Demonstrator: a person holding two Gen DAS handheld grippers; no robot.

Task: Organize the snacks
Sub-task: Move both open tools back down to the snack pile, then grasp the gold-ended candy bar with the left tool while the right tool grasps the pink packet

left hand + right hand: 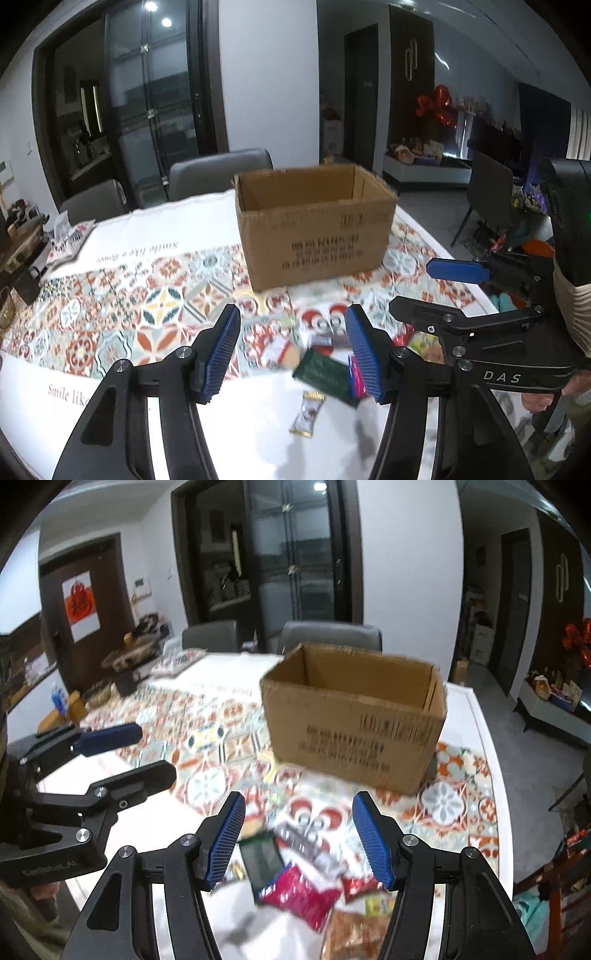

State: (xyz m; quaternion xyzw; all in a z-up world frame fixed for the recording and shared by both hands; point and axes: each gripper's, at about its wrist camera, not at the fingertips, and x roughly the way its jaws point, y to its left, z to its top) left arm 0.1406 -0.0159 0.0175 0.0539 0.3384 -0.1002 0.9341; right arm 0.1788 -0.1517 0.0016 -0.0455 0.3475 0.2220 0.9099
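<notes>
Both tongs hang over the near edge of the counter (122, 229), side by side and tilted down at a loose heap of snack packets. The left tongs (293, 349) stand about half open with nothing pressed between the blue pads. A dark green packet (325, 373) lies just below and between them, a pink packet (355, 373) sits against the inner face of the right-hand pad, and a small gold-and-brown wrapped bar (308, 413) rests apart, nearer the camera. The right tongs (299, 843) are likewise about half open and empty — under them lie the same green packet (260, 860), a crinkly magenta bag (299, 893), a red pouch (360, 884) and an orange-brown bag (354, 934) lower still. The pictures are blurred, so the labels cannot be read.

Beyond both tongs, straight ahead, stands the cardboard box (314, 225), open at the top; its inside floor is hidden, so I cannot tell what it holds.

These packets look light and soft. The foil and film will likely crumple and slide under the pads, and whatever is inside may be brittle. My judgement is that the flat green packet is best pinched across a free short edge, and the puffy bags taken at a sealed seam rather than the belly — a firm squeeze there could crush the contents or pop the bag.
</notes>
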